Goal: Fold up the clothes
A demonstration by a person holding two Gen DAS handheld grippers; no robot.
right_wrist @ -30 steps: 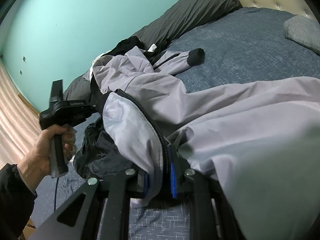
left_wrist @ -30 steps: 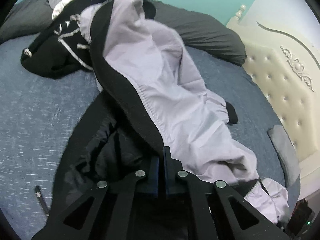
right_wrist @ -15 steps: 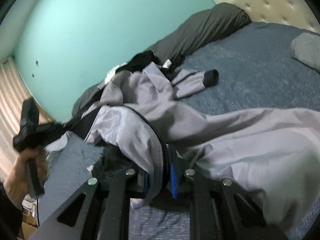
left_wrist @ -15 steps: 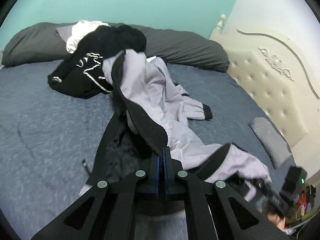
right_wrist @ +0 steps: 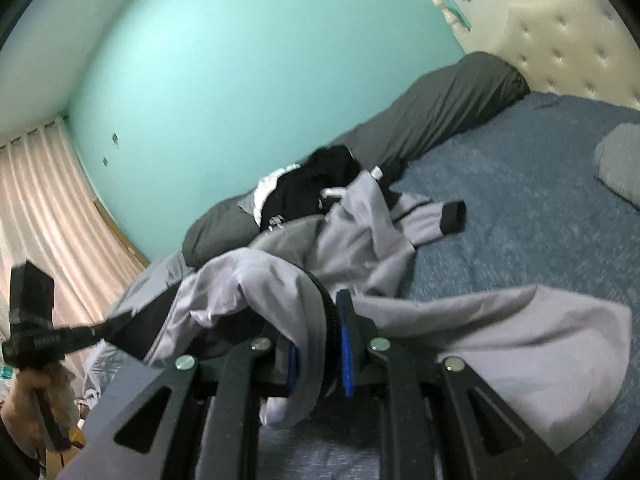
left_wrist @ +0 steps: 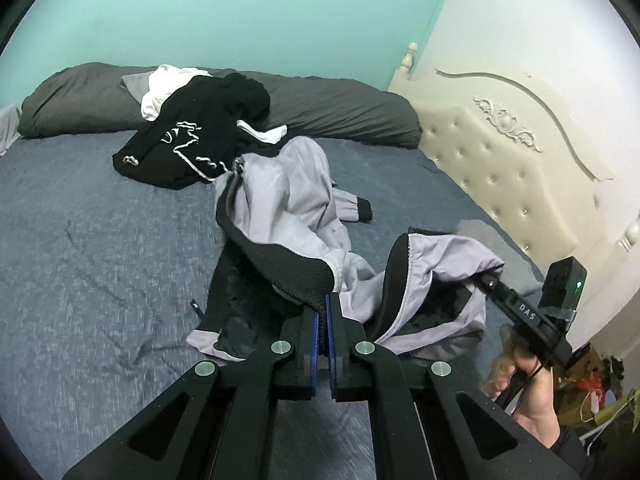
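grey jacket (left_wrist: pixel 292 184) lies crumpled across the blue bed (left_wrist: pixel 80 240), unfolded, one black-cuffed sleeve (left_wrist: pixel 352 212) thrown out toward the headboard (left_wrist: pixel 500 168). left claw (left_wrist: pixel 323 300) is pinched tight on the black ribbed hem, its jaws shut with cloth between them. right claw (right_wrist: pixel 334 300) is clamped on the zipper edge, grey fabric bunched between its blue pads (right_wrist: pixel 345 344) and spilling below. so the jacket hangs from both claws at its near edge and trails away up the bed, its far end touching the black garment (left_wrist: pixel 188 136) heaped by the dark pillow roll (left_wrist: pixel 320 108). judgement: this looks like a spreading-out stage, the garment being drawn flat for folding. to do it well, keep both grips firm, part the hands so the held edge goes taut, and draw the body clear of the black garment so the two do not drag together. the lining is showing in places; it may need turning. right-wrist view is blurred, so finer detail there is uncertain.
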